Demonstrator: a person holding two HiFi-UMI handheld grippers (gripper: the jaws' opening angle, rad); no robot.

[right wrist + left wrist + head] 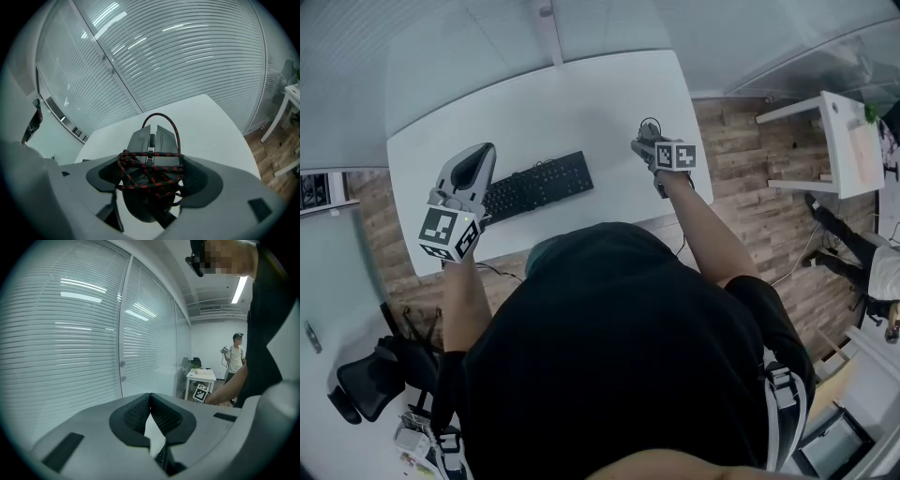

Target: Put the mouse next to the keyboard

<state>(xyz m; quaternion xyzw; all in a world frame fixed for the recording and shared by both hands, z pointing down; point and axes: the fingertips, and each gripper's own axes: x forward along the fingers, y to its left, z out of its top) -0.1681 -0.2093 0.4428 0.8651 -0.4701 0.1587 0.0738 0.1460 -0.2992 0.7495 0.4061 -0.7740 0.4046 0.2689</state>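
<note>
A black keyboard [539, 186] lies across the near middle of the white table [581, 103]. My right gripper [651, 152] [152, 174] is over the table's right part, well to the right of the keyboard. It is shut on a grey mouse [647, 138] [152, 138] that has a red-and-black braided cable [154, 168] wound round it. I cannot tell whether the mouse touches the tabletop. My left gripper [478, 161] [150, 401] is raised by the keyboard's left end, shut and empty, facing the blinds.
A glass wall with blinds [89, 333] runs behind the table. A small white side table [844, 141] stands on the wood floor to the right, and an office chair [366, 384] is at the lower left. A person [234, 359] stands far off.
</note>
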